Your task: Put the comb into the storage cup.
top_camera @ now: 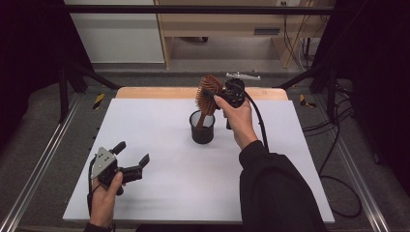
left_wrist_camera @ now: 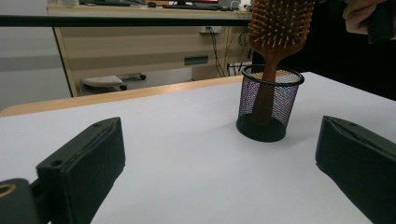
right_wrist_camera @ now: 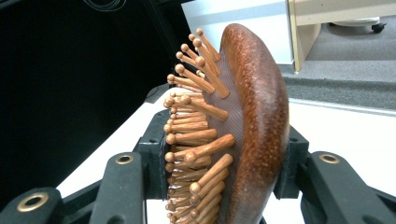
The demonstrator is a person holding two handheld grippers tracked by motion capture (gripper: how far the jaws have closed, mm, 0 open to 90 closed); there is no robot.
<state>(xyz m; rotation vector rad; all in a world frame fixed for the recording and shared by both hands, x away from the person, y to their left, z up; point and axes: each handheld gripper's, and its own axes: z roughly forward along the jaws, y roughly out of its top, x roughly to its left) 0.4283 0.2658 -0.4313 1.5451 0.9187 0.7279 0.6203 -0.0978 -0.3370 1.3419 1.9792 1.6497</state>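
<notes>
At the upper centre of the high view, a wooden hairbrush point(top_camera: 209, 94) is clamped by its head in the right gripper point(top_camera: 218, 94); in the right gripper view the jaws are seen closed on the bristle side and the smooth back. The brush handle is sunk into a black mesh cup point(top_camera: 202, 127) standing on the white tabletop point(top_camera: 159, 121). At the lower left, the left gripper point(top_camera: 131, 155) is held with jaws spread wide, nothing between them.
</notes>
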